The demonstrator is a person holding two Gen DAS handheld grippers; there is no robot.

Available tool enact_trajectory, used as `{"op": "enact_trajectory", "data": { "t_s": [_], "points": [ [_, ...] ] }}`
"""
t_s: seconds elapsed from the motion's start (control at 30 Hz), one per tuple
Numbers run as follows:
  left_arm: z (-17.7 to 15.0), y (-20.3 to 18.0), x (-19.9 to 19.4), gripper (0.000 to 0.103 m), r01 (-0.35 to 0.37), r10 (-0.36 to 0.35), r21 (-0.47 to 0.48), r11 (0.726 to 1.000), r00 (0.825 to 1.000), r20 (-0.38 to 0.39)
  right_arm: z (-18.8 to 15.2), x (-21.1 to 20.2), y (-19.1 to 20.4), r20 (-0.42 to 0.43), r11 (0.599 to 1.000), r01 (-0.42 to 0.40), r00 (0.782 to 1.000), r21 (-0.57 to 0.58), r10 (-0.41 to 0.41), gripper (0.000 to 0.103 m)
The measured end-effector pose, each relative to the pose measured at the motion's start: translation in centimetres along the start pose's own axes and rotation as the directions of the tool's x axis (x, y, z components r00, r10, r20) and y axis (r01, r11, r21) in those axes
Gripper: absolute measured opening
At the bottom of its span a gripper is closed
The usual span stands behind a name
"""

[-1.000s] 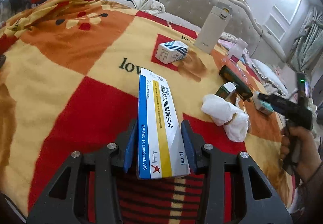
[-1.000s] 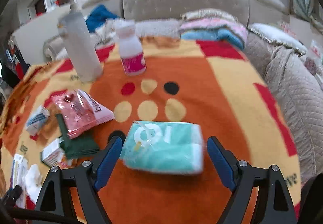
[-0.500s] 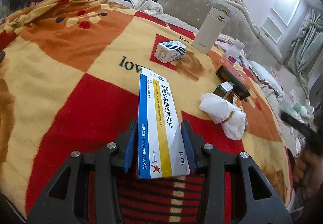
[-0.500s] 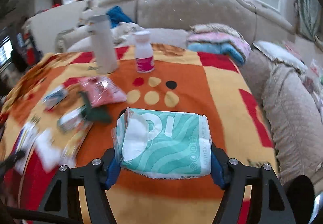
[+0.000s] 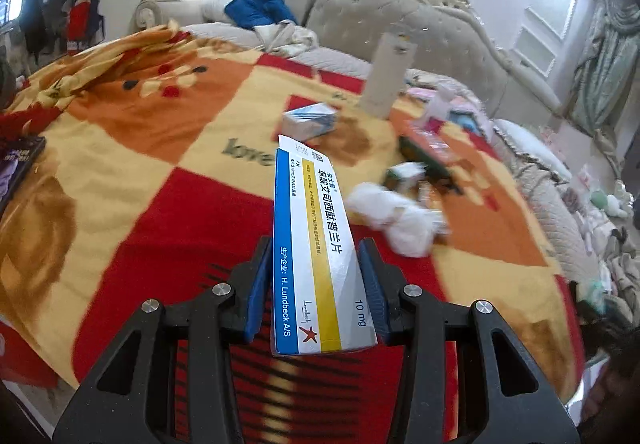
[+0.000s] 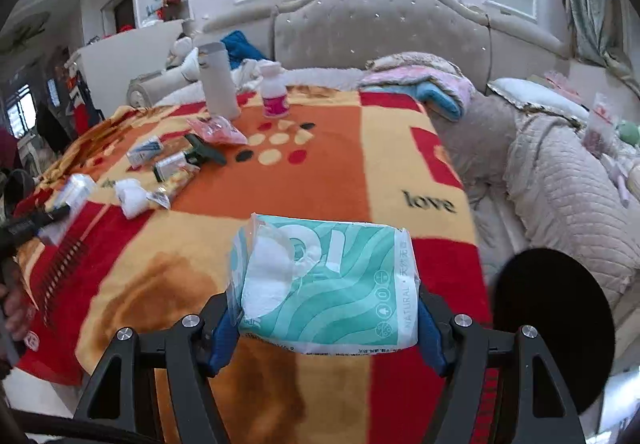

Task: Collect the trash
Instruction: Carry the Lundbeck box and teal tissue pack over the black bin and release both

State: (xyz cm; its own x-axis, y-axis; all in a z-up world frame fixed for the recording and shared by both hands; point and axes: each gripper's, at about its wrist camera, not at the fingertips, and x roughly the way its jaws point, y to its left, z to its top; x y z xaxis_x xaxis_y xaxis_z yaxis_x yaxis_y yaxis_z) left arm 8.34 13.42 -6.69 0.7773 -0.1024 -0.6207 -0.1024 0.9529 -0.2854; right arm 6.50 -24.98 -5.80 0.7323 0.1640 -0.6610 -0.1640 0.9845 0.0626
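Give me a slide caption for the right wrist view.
Right tool grips a teal tissue pack above the patterned blanket.

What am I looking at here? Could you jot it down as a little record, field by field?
place: bed with a checked blanket
left gripper: shut on a medicine box
right gripper: shut on a tissue pack
left on the blanket: crumpled tissue, small box, pink packet, green item
standing: white flask, small bottle
behind: padded headboard
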Motion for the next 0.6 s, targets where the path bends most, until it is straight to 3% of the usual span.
{"op": "enact_trajectory", "data": {
  "t_s": [0.3,0.6],
  "points": [
    [-2.0,-10.3,-0.7,0.041,0.11,-0.108,0.179,0.978,0.994,-0.019,-0.8,-3.7,-3.6,0.064,0.996,0.049,0.997,0.071,-0.053,0.07],
    [-4.5,-20.2,1.2,0.041,0.259,-0.23,0.246,0.934,0.963,-0.14,-2.2,-6.8,-8.4,0.085,0.974,0.103,0.989,0.202,-0.122,0.07]
  ]
}}
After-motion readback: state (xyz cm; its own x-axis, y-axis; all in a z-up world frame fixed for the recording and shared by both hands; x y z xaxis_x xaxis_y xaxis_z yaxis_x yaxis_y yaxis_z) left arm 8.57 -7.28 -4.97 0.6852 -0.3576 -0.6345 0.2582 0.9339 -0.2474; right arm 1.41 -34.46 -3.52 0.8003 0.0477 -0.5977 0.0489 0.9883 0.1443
